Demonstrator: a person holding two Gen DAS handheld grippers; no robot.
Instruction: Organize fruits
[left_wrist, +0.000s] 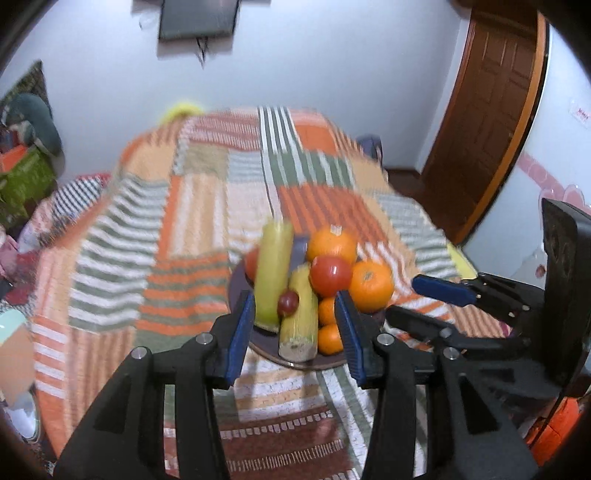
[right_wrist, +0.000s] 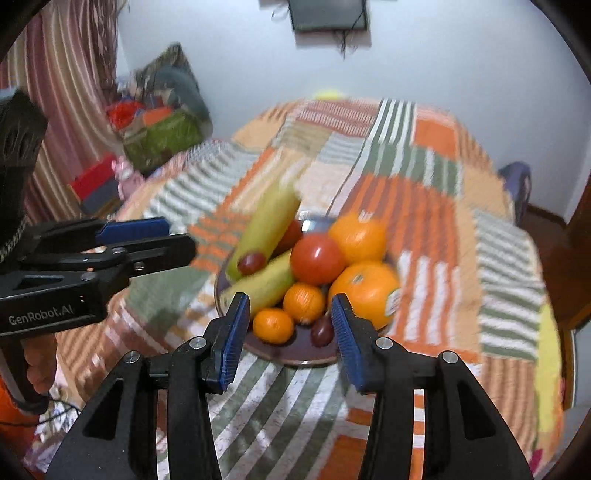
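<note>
A dark round plate (left_wrist: 240, 295) (right_wrist: 295, 354) sits on a striped patchwork tablecloth. It holds two bananas (left_wrist: 275, 273) (right_wrist: 269, 225), a red tomato (left_wrist: 330, 275) (right_wrist: 317, 258), large oranges (left_wrist: 371, 284) (right_wrist: 365, 288), small mandarins (left_wrist: 330, 338) (right_wrist: 273, 325) and dark grapes (left_wrist: 288, 302) (right_wrist: 322, 329). My left gripper (left_wrist: 295, 325) is open and empty, just short of the plate's near rim. My right gripper (right_wrist: 291, 321) is open and empty over the plate's near edge. Each gripper shows in the other's view, the right (left_wrist: 424, 299) and the left (right_wrist: 162, 236).
The tablecloth (left_wrist: 192, 229) (right_wrist: 424, 206) covers a round table. A wooden door (left_wrist: 491, 110) stands at the right. Bags and cushions (right_wrist: 159, 122) pile by the curtain at the left. A chair back (right_wrist: 517, 184) stands behind the table.
</note>
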